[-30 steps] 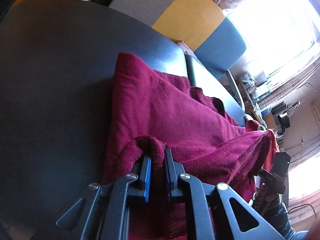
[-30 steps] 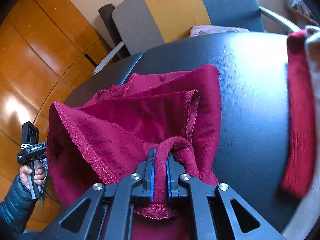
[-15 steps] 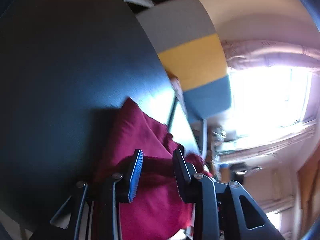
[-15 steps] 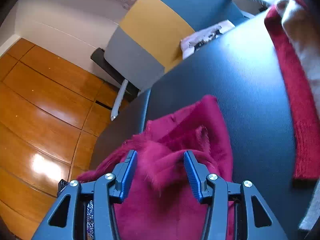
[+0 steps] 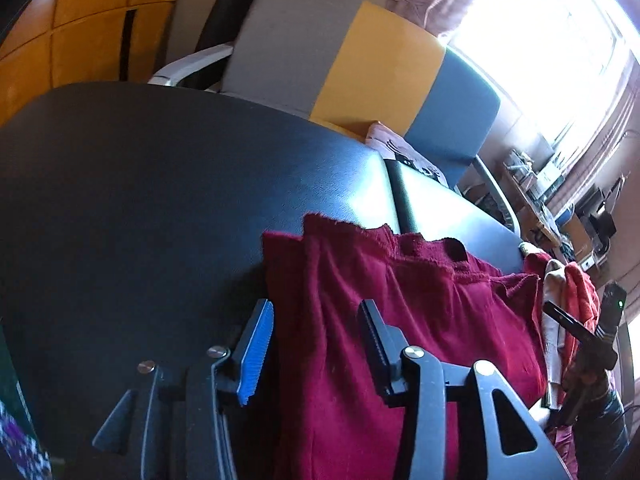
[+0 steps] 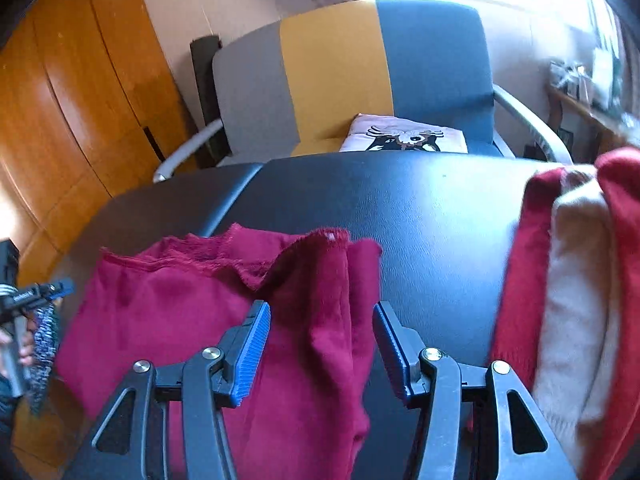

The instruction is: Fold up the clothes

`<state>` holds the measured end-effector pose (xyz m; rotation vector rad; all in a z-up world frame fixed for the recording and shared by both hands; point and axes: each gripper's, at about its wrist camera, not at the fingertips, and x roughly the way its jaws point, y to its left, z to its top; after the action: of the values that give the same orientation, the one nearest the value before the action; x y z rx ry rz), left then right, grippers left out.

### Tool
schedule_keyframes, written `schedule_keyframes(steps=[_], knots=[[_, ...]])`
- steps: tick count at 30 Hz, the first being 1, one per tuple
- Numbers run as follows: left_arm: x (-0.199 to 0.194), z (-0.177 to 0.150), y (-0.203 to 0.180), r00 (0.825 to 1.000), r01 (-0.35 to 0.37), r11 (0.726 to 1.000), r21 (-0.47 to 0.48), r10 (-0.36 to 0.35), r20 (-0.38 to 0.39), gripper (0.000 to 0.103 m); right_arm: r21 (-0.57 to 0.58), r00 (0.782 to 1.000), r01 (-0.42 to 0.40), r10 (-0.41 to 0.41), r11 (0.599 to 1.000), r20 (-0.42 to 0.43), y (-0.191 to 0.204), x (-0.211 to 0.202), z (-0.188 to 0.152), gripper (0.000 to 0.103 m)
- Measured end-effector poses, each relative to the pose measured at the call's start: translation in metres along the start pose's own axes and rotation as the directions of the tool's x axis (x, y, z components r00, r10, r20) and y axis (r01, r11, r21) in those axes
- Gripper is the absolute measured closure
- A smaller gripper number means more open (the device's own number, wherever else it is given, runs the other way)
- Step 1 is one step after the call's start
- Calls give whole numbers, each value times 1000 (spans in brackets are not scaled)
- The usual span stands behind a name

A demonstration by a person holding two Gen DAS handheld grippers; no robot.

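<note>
Right wrist view: crimson fleece garment (image 6: 192,304), folded, frayed-edged.

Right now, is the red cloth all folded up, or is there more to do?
Partly done. The dark red cloth lies doubled over on the black table, its far edges roughly stacked. Both the left tool and the right tool have jaws opening, with cloth between them but not pinched. The fold looks rumpled, so smoothing or another fold probably remains. A red and cream pile waits on the right.
</note>
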<state>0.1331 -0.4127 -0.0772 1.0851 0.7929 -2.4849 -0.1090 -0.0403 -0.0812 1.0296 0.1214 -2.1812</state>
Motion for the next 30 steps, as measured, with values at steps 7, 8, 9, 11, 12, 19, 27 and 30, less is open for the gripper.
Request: schedule_keyframes(steps=[7,8,9,11,12,19,27,30], knots=[[29,21,2,1000,3,999,47,-3,-12,56,-75,997,51,-54,996,-48,15,44,18,50],[33,23,3,1000,7,999,49,-7,-16,56,-86,997,52,-57,995,-54,17,48,19,54],[36,24,2,1000,13,999,53,-12,-21,56,-101,996,58,-64,993,-56,20,50,18,59],[42,25,0,999,30,998,63,-28,-36,59,-134,995,73,-82,988,-58,26,54,16,82],[45,24,-2,999,18,998,68,-16,-40,70,-147,995,79,-87,986,-55,28,53,14,85],[11,11,-8,996,34,998,44,-38,85,95,-149,997,71,-64,986,52,38,11,14,91],[-37,18,-12,973,61,998,16,-63,221,95,-87,984,44,-28,995,176,37,-30,38,91],[-22,27,-12,981,38,999,2,-37,188,95,-58,988,45,-36,997,151,35,-11,43,91]])
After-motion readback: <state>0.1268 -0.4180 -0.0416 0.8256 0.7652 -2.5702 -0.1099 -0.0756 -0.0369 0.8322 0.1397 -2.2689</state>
